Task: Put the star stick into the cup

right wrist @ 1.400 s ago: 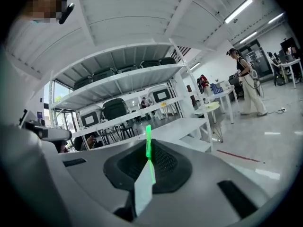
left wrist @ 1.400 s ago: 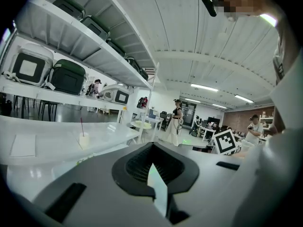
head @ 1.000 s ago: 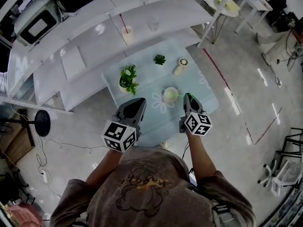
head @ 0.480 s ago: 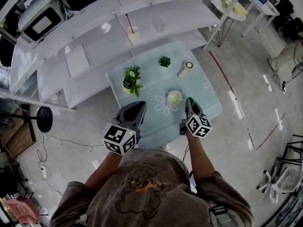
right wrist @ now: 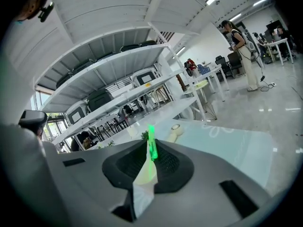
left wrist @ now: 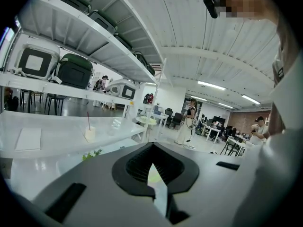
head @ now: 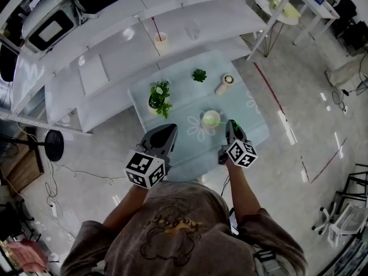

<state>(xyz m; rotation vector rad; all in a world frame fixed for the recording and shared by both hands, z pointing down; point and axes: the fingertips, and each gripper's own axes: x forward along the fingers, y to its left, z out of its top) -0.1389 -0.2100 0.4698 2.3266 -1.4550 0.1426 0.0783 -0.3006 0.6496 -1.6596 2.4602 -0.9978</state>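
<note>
A pale cup (head: 211,118) stands on the light blue table (head: 190,96). My right gripper (head: 231,123) is just right of the cup, its tips near the rim. A glowing green star stick (right wrist: 151,143) stands upright between its jaws, which are opening while the stick is still pinched between the pads. In the head view the star stick (head: 232,121) shows as a green speck at the jaw tips. My left gripper (head: 168,129) hovers at the table's near left, shut, with nothing in it. In the left gripper view, the left gripper (left wrist: 152,167) shows only a thin slit.
On the table stand a leafy plant (head: 157,96), a small dark plant (head: 199,75) and a white bottle-like thing (head: 224,84). White shelves behind hold a cup with a red straw (head: 161,39) and a glass. People stand further off in the room.
The head view shifted a little early on. Both grippers kept about the same place, the right one still beside the cup with the green stick.
</note>
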